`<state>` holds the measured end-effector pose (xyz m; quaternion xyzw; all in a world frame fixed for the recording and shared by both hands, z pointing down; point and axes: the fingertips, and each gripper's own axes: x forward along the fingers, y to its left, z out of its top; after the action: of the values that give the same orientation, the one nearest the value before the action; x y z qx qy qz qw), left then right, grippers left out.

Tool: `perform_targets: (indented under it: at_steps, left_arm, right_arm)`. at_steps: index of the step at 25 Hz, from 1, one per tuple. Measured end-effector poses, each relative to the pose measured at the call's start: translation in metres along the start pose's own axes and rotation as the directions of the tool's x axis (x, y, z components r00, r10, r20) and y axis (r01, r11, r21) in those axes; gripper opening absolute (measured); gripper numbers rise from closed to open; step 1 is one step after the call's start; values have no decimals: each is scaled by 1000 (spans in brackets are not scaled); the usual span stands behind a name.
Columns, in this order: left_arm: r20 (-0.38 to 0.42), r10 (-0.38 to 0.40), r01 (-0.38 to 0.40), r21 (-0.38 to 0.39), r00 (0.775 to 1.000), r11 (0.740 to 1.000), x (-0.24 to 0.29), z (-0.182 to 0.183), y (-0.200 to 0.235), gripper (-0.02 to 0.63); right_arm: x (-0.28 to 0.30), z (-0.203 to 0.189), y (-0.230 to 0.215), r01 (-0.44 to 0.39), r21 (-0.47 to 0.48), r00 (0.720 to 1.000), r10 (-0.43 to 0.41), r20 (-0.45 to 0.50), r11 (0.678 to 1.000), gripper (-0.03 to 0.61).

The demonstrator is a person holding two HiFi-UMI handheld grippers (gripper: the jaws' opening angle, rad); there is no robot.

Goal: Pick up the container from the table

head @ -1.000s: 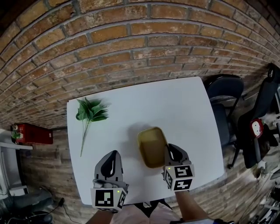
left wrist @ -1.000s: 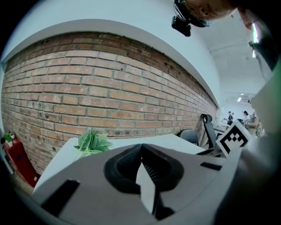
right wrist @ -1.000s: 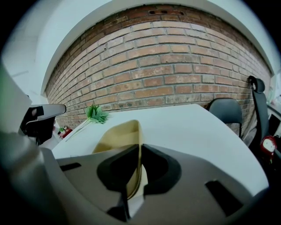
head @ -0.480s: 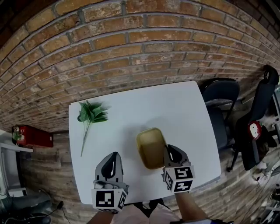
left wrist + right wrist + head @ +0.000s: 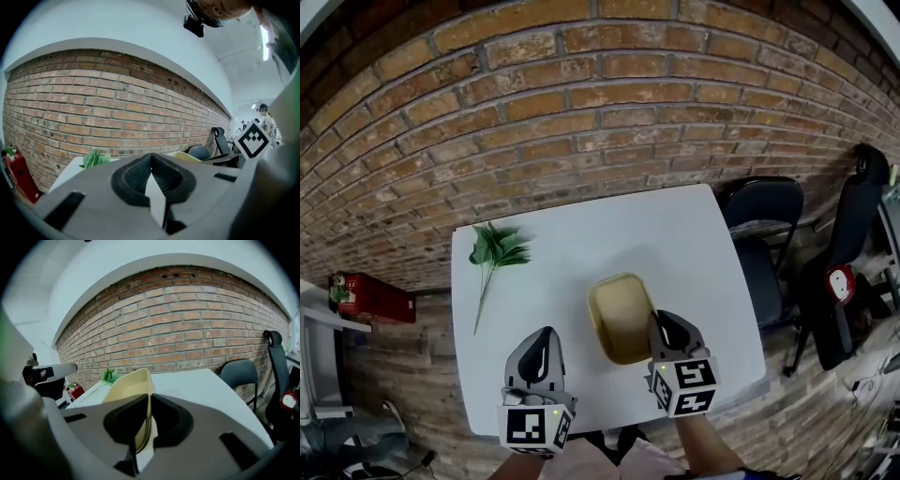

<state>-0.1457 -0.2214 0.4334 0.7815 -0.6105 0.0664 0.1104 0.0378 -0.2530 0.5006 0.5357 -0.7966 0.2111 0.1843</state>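
Note:
A shallow yellow container (image 5: 619,314) hangs over the middle of the white table (image 5: 581,234). My right gripper (image 5: 661,323) is shut on its near right rim. In the right gripper view the thin yellow rim (image 5: 129,385) runs between the pads of the right gripper (image 5: 149,399) and the container tips up ahead of them. My left gripper (image 5: 546,336) hovers over the table's near left part, shut with nothing in it. In the left gripper view the left gripper (image 5: 151,158) has its jaws closed together, with a sliver of the container (image 5: 190,157) to the right.
A green leafy sprig (image 5: 497,248) lies at the table's far left, also in the left gripper view (image 5: 95,159). A brick wall (image 5: 581,112) stands behind. Dark chairs (image 5: 759,211) are at the right. A red object (image 5: 370,295) sits on the floor at the left.
Both grippers have risen and the container has come up with the right one. The table looks a little smaller and farther below. Both sets of jaws stand as before.

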Motion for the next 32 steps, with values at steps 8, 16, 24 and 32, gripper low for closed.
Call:
perform_targets:
  at_steps: [8,16,24,32]
  left_arm:
    - [40,15,-16,16,999,1000,-15,17,-14,8]
    - [89,24,-26,23,996,999,-31,34,-33,8]
    - [135,53,-58,34,989,998,-49,52,-48,8]
    - [200,80,-92,53,976,994,-70,75,-65,8]
  right_arm:
    - [-27,16,4,-24,-14,998,25,56,1000,26]
    - [-58,39,4,-44,-39,991,48,127,998,26]
    - [-90,56,5,-69,-71,979,81,186,995,26]
    - [-121,76,6,-87,-119,960,115,254,989,26]
